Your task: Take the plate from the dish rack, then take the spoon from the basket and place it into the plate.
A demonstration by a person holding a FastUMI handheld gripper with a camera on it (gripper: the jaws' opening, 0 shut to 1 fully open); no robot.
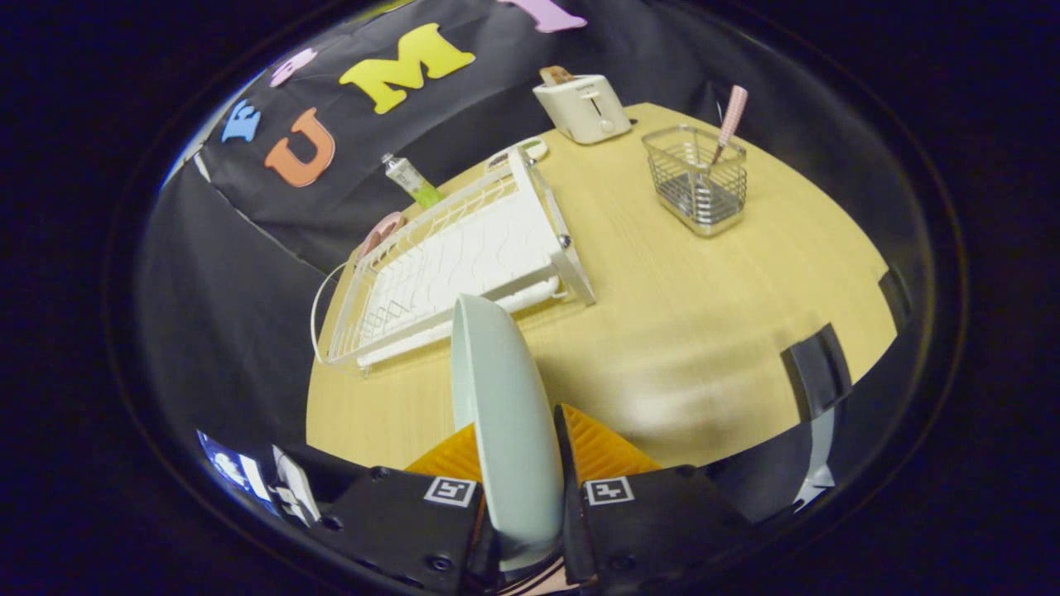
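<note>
A pale green plate [501, 397] stands on edge between my fingers, and my gripper [517, 451] is shut on its rim. It hangs above the wooden table [662, 331], just this side of the white dish rack [460, 261]. Beyond the fingers to the right stands a wire basket [697, 178] with a pink-handled spoon [730, 120] leaning upright in it.
A cream toaster [582, 106] stands at the table's far edge behind the rack. A small tube [411, 180] and a pink item [379, 232] lie past the rack's far side. Dark tape [816, 364] marks the table's near right edge.
</note>
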